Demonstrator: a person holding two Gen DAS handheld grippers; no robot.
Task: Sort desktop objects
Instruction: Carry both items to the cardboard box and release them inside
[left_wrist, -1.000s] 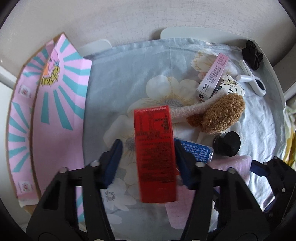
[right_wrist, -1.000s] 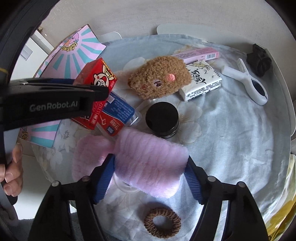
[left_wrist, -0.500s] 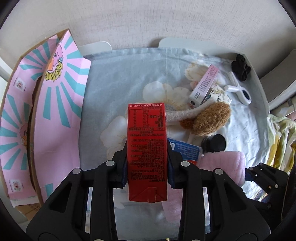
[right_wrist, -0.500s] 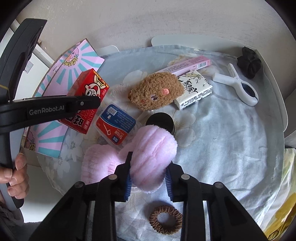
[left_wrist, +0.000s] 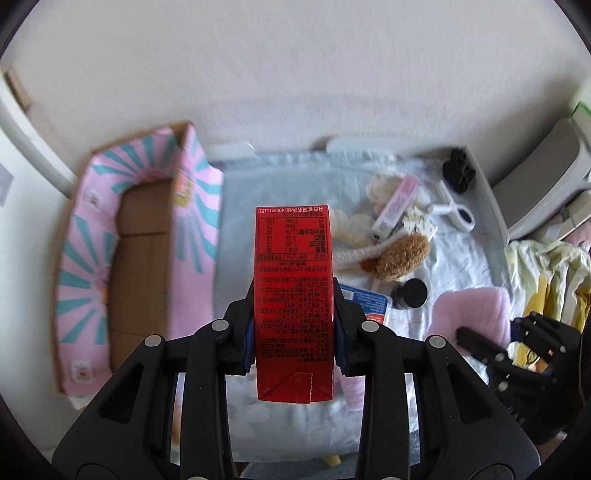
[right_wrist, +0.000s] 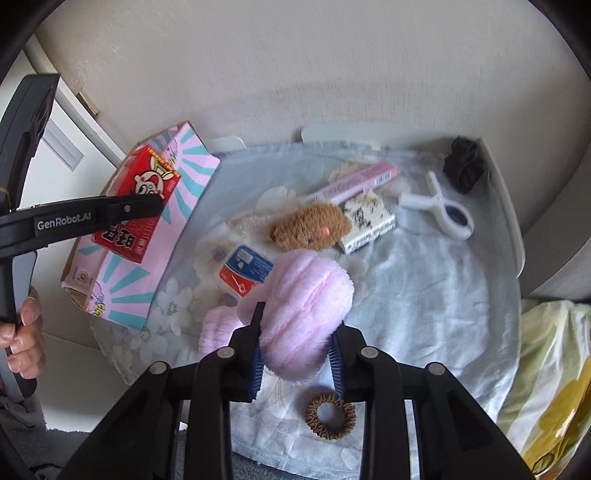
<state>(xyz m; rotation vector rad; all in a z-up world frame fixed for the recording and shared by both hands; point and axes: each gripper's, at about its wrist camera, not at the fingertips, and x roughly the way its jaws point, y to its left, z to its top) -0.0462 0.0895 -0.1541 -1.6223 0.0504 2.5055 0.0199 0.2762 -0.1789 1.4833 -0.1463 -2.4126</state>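
My left gripper (left_wrist: 294, 332) is shut on a red drink carton (left_wrist: 293, 295) and holds it in the air above the cloth, beside the pink and teal cardboard box (left_wrist: 140, 258). The right wrist view shows the carton (right_wrist: 138, 206) raised in front of that box (right_wrist: 147, 266). My right gripper (right_wrist: 297, 350) is shut on a fluffy pink headband (right_wrist: 303, 306), lifted off the cloth with one end trailing down to the left. The headband also shows in the left wrist view (left_wrist: 469, 314).
On the floral cloth (right_wrist: 424, 295) lie a brown plush toy (right_wrist: 310, 229), a blue and red packet (right_wrist: 243, 269), a pink tube box (right_wrist: 354, 181), a white patterned box (right_wrist: 365, 221), a white clip (right_wrist: 443, 210), a black scrunchie (right_wrist: 465, 166), a brown hair tie (right_wrist: 330, 410) and a black jar (left_wrist: 410, 293).
Both grippers closed on their objects and lifted them. The left one carried the carton up and left toward the box. The right one raised the headband off the cloth.
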